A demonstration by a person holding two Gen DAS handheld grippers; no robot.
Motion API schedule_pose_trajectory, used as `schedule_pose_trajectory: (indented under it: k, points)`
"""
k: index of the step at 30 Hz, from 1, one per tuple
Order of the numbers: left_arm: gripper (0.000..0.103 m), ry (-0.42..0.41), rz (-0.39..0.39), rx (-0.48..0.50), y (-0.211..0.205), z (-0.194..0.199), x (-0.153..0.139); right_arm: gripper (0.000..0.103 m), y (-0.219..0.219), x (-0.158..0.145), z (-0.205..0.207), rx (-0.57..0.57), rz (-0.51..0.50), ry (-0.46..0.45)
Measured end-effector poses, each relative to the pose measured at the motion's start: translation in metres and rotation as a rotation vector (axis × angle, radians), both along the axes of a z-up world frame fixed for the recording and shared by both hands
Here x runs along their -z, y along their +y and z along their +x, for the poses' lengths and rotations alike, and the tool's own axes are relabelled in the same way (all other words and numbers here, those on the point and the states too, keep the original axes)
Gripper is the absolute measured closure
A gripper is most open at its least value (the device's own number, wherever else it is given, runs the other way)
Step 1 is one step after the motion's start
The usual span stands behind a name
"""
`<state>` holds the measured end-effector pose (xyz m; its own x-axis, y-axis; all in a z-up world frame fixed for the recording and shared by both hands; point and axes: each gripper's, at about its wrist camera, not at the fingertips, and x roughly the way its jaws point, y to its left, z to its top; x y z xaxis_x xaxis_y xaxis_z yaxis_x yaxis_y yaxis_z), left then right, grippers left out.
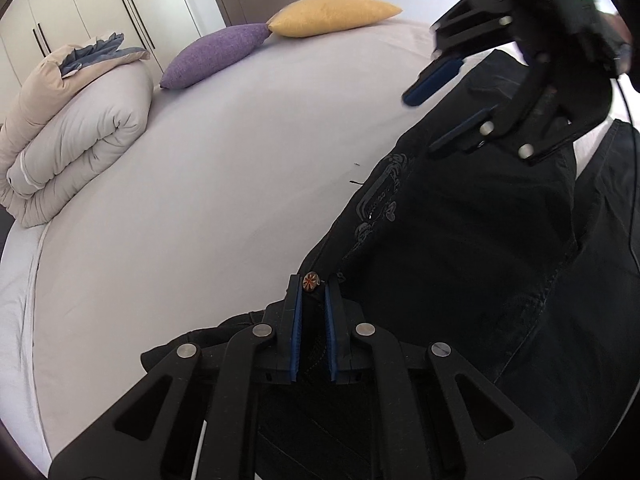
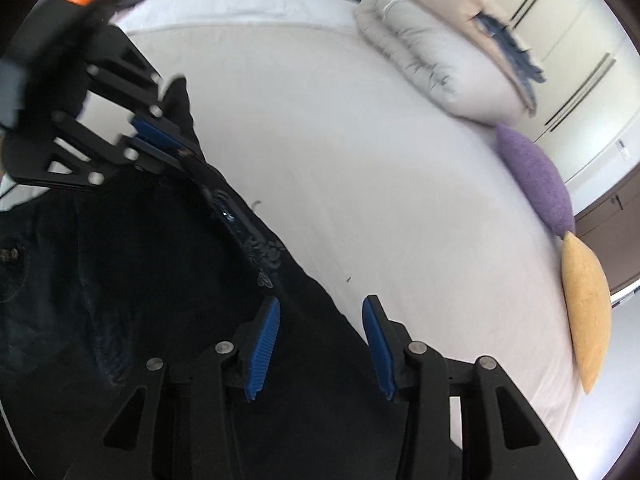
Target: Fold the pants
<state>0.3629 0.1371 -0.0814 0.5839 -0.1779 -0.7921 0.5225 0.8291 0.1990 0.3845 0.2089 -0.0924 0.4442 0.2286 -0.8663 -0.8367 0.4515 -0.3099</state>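
Note:
Black pants (image 1: 460,248) lie on the pale bed sheet (image 1: 200,200), with an embroidered panel along their edge and a small round button (image 1: 310,281) at the waist. My left gripper (image 1: 313,284) is shut on the waistband beside the button. It also shows in the right wrist view (image 2: 176,148), still on the fabric. My right gripper (image 2: 320,308) is open above the pants' edge (image 2: 180,300), holding nothing. In the left wrist view it (image 1: 424,120) hovers open over the pant leg.
A rolled beige duvet (image 1: 72,128) lies at the bed's far side. A purple pillow (image 1: 216,54) and a yellow pillow (image 1: 336,14) lie beside it. White wardrobes (image 1: 80,8) and a brown door stand behind.

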Motion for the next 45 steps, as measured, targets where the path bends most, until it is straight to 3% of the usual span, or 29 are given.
schedule_pose_trajectory:
  k: [3, 5, 8, 14, 20, 23, 28, 30, 32, 38, 42, 45]
  points:
    - [0.094, -0.004, -0.017, -0.003, 0.001, -0.002, -0.006, 0.064, 0.005, 0.009, 0.011, -0.009, -0.044, 0.034]
    - [0.094, -0.004, -0.027, -0.003, 0.002, 0.000, -0.007, 0.082, -0.001, 0.012, 0.019, 0.013, -0.047, 0.068]
    - [0.094, -0.007, -0.028, 0.000, 0.004, -0.002, -0.007, 0.091, -0.008, 0.010, 0.028, 0.044, -0.018, 0.097]
    - [0.094, -0.013, -0.046, -0.009, 0.008, -0.003, -0.008, 0.098, -0.009, 0.005, 0.025, 0.099, 0.034, 0.120]
    - [0.094, -0.011, -0.071, -0.033, 0.017, -0.012, -0.011, 0.099, -0.002, 0.005, 0.017, 0.188, 0.168, 0.206]
    - [0.094, -0.015, -0.081, -0.041, 0.019, -0.020, -0.014, 0.099, 0.008, 0.002, 0.006, 0.188, 0.238, 0.254]
    - [0.094, -0.027, -0.083, -0.049, 0.027, -0.042, -0.023, 0.099, 0.010, -0.001, -0.024, 0.157, 0.257, 0.241]
    - [0.095, -0.039, -0.082, -0.044, 0.029, -0.056, -0.025, 0.099, 0.011, -0.004, -0.051, 0.098, 0.190, 0.153]
    - [0.095, -0.051, -0.070, -0.011, 0.027, -0.079, -0.026, 0.099, 0.018, -0.002, -0.090, -0.015, 0.058, 0.017]
    - [0.095, -0.082, 0.088, 0.132, 0.005, -0.161, -0.003, 0.099, 0.026, 0.035, -0.208, -0.395, -0.372, -0.414]
    - [0.095, -0.065, 0.191, 0.202, -0.005, -0.209, 0.018, 0.099, 0.013, 0.066, -0.263, -0.614, -0.556, -0.525]
    - [0.095, -0.056, 0.232, 0.249, -0.013, -0.240, 0.025, 0.099, 0.006, 0.082, -0.293, -0.716, -0.629, -0.575]
